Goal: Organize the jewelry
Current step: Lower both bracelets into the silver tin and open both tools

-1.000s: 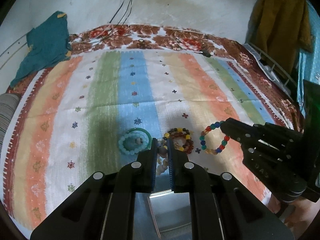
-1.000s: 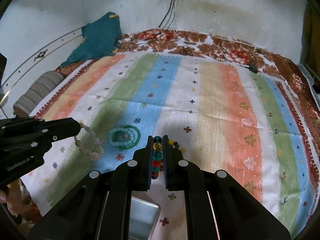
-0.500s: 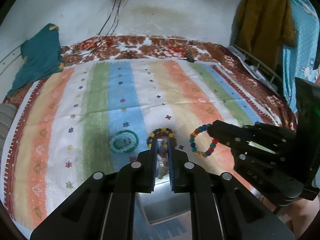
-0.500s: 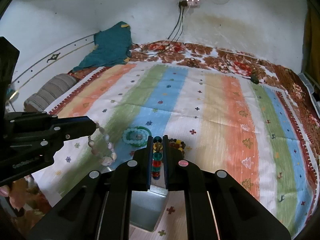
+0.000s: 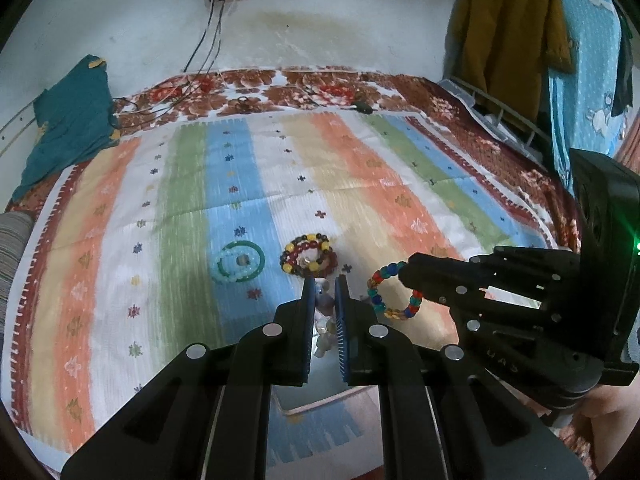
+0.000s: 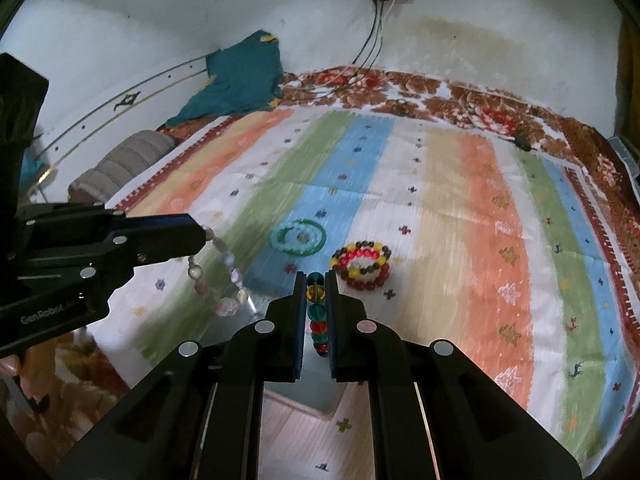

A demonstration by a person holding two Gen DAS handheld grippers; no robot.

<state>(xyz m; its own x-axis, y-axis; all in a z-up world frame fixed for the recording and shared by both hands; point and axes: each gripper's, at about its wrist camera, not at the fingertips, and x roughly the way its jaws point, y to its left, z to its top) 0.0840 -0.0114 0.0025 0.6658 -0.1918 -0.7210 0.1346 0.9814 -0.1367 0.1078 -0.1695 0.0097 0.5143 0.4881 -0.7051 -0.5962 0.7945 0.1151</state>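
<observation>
My left gripper point(image 5: 324, 280) is shut on a pale pink and white bead bracelet point(image 5: 323, 304), which hangs from it in the right wrist view point(image 6: 224, 280). My right gripper point(image 6: 316, 276) is shut on a multicoloured bead bracelet point(image 6: 318, 316), which dangles as a ring in the left wrist view point(image 5: 394, 292). Both are held above the striped bedspread point(image 5: 360, 200). On the spread lie a green bangle with light blue beads point(image 5: 239, 261) and a stack of red, yellow and dark bead bracelets point(image 5: 308, 254), also seen in the right wrist view point(image 6: 362, 264).
A clear box point(image 6: 320, 392) lies at the near edge under the grippers. A teal cloth point(image 5: 68, 120) lies at the far left corner. Cables point(image 5: 208, 48) run down the wall onto the bed. Clothes point(image 5: 508, 28) hang at the right.
Both grippers have lifted and drawn back with their bracelets, so the jewelry on the spread now lies farther ahead. The bracelets swing free below the fingers.
</observation>
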